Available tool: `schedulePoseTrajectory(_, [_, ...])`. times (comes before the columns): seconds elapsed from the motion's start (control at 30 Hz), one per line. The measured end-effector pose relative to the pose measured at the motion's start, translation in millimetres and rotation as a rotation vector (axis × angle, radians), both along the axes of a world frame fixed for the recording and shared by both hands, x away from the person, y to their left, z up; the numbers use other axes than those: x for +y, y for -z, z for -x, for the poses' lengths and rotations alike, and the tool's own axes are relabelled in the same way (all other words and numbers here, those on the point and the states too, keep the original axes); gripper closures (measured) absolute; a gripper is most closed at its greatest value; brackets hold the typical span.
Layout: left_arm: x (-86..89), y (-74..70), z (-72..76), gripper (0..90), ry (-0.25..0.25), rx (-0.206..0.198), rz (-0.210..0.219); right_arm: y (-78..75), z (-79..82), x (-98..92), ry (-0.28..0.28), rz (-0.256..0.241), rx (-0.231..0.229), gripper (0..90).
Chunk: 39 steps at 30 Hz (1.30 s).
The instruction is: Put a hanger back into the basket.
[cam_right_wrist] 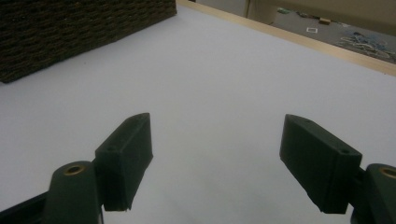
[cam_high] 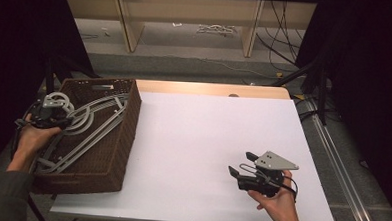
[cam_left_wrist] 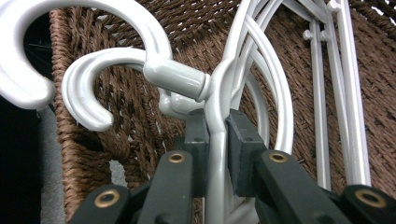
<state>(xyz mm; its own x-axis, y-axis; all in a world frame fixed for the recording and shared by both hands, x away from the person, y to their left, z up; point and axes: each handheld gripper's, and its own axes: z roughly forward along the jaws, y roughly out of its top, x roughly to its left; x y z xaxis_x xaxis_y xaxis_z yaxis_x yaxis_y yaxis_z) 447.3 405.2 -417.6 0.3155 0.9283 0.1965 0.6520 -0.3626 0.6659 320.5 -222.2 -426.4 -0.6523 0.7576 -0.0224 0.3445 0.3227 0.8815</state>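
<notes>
Several white-grey clothes hangers [cam_high: 97, 120] lie in a brown wicker basket [cam_high: 124, 137] at the table's left edge. My left gripper [cam_high: 58, 116] reaches over the basket's left rim. In the left gripper view it [cam_left_wrist: 215, 135] is shut on the neck of one hanger [cam_left_wrist: 219, 98], just below its curved hook [cam_left_wrist: 116, 28]; a second hook [cam_left_wrist: 88, 88] lies beside it against the basket's weave [cam_left_wrist: 140, 135]. My right gripper [cam_high: 240, 162] rests low over the white table top [cam_high: 198, 135] at the front right. Its jaws [cam_right_wrist: 217, 154] stand wide open with nothing between them.
The basket's dark side wall [cam_right_wrist: 70, 32] is at the far left in the right gripper view. The table's wooden back edge [cam_high: 210, 88] runs along the far side. Beyond it are a grey floor, wooden shelf legs [cam_high: 128, 22] and cables [cam_high: 282, 39].
</notes>
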Motion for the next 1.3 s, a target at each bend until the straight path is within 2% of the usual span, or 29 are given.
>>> schedulePoseTrajectory(0.1, [0.5,-0.7,0.8,78.3,-0.022,0.005,0.014,0.0,-0.2,-0.5,0.002,-0.003,-0.002,26.3])
schedulePoseTrajectory(0.13, [0.9,-1.5,1.1,72.8,-0.026,0.0,0.024,-0.1,-0.3,-0.6,0.003,-0.003,-0.003,26.3])
schedulePoseTrajectory(0.23, [2.7,-6.2,4.7,71.8,-0.056,-0.027,0.025,-0.1,-0.3,-0.5,0.003,-0.002,-0.002,26.3])
schedulePoseTrajectory(0.4, [1.5,-16.9,14.1,67.7,-0.041,-0.068,0.047,-0.2,-0.3,-0.4,0.004,-0.004,-0.001,26.3])
schedulePoseTrajectory(0.5, [-0.5,-22.0,17.8,65.1,-0.041,-0.092,0.079,-0.2,-0.4,-0.2,0.003,-0.002,-0.003,26.3])
schedulePoseTrajectory(0.6, [-4.2,-27.9,24.0,57.8,-0.031,-0.111,0.137,-0.3,-0.3,0.1,0.003,-0.003,-0.001,26.3])
schedulePoseTrajectory(0.7, [-12.2,-34.2,34.6,54.7,-0.005,-0.137,0.152,-1.5,0.7,-1.1,0.008,0.005,0.002,26.3])
schedulePoseTrajectory(0.73, [-15.2,-36.4,37.9,49.4,-0.004,-0.147,0.169,-0.7,-0.1,-1.4,0.005,-0.003,-0.005,26.3])
schedulePoseTrajectory(0.77, [-18.0,-37.8,40.1,49.4,-0.009,-0.158,0.19,-0.7,-0.1,-1.4,0.005,-0.003,-0.005,26.3])
schedulePoseTrajectory(0.8, [-24.5,-40.8,45.5,43.5,-0.01,-0.17,0.227,-0.6,0.1,-0.9,0.008,-0.005,-0.007,26.3])
schedulePoseTrajectory(0.87, [-28.7,-42.0,48.7,41.9,-0.007,-0.178,0.243,-1.7,0.9,-1.2,0.008,0.008,0.004,26.3])
schedulePoseTrajectory(0.97, [-39.1,-44.3,55.8,36.3,0.0,-0.197,0.279,-0.7,0.1,0.8,0.005,-0.009,-0.016,26.3])
schedulePoseTrajectory(1.07, [-52.5,-45.6,61.8,31.7,0.044,-0.202,0.324,-0.8,0.5,0.3,0.006,-0.004,-0.008,26.3])
schedulePoseTrajectory(1.13, [-63.9,-47.0,66.2,30.0,0.067,-0.213,0.331,-0.5,0.5,0.4,0.005,-0.003,-0.011,26.1])
schedulePoseTrajectory(1.3, [-87.3,-51.5,72.9,27.1,0.113,-0.241,0.387,-0.3,0.8,1.3,0.002,-0.004,-0.009,26.0])
